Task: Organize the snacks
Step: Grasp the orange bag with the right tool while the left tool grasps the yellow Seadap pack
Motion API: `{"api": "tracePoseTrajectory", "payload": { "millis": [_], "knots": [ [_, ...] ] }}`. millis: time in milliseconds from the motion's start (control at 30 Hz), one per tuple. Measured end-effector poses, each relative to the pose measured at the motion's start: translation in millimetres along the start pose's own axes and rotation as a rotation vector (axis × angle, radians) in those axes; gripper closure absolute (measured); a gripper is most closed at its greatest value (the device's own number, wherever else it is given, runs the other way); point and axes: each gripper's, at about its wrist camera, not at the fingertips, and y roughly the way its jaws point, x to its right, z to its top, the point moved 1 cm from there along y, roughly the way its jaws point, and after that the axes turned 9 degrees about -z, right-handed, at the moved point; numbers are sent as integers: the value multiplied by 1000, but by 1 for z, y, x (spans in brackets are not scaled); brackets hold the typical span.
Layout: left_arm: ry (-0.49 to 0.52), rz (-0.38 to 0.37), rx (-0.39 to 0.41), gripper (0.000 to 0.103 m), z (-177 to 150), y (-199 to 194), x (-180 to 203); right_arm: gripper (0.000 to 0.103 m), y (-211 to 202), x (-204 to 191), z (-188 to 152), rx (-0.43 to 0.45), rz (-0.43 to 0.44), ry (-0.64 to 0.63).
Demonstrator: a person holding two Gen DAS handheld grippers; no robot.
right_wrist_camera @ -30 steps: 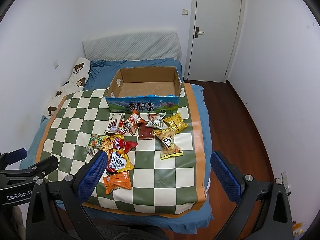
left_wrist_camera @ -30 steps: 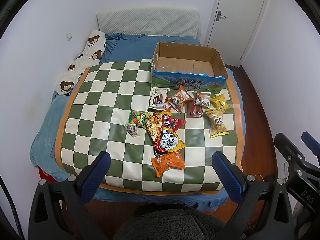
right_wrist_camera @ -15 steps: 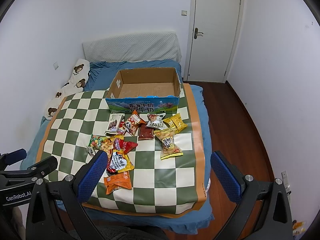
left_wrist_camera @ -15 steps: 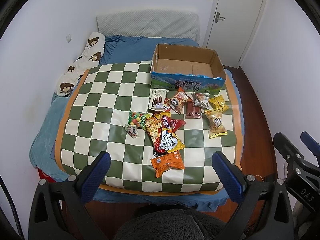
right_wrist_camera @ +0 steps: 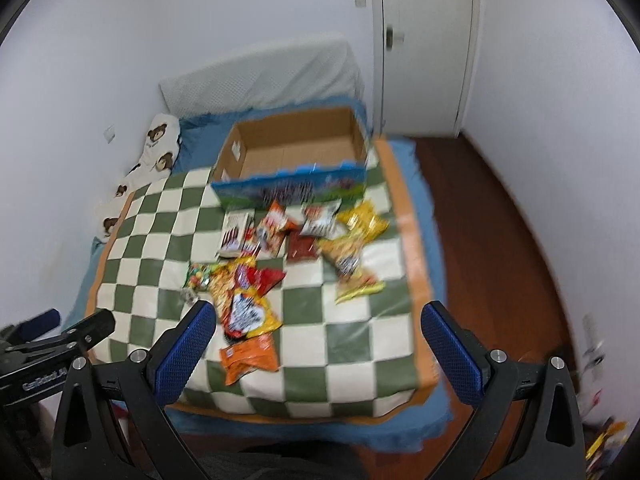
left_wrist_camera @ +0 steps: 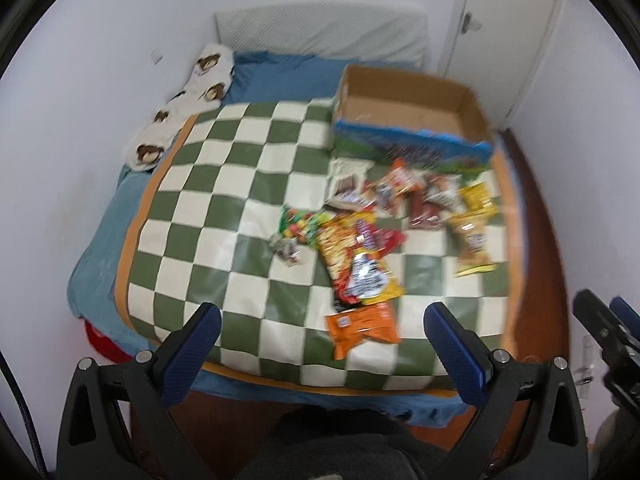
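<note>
both grippers, left gripper (left_wrist_camera: 322,328) and right gripper (right_wrist_camera: 318,326), hang spread wide with nothing held above the snack packets (left_wrist_camera: 362,258); cardboard box (left_wrist_camera: 408,120) sits behind them on the checkered mat (left_wrist_camera: 224,184)

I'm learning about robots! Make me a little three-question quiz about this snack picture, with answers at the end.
1. True or false: the cardboard box already holds snacks.
2. Which packet lies nearest the bed's foot: A) orange packet, B) yellow packet, C) candy bag?
3. Fill in: both the left gripper and right gripper are ____.

Key: 1 false, it looks empty; 2 A; 3 open, holding nothing.
</note>
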Motion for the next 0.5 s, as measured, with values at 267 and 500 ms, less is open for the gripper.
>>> {"api": "tracePoseTrajectory", "payload": {
  "millis": [267,500],
  "knots": [
    [-30,116,-191,0,-9,116,-49,0,151,-22,-39,-296,102,58],
    [-84,194,-287,0,-21,171,-89,1,287,-59,-109,-642,217,246]
  ]
}}
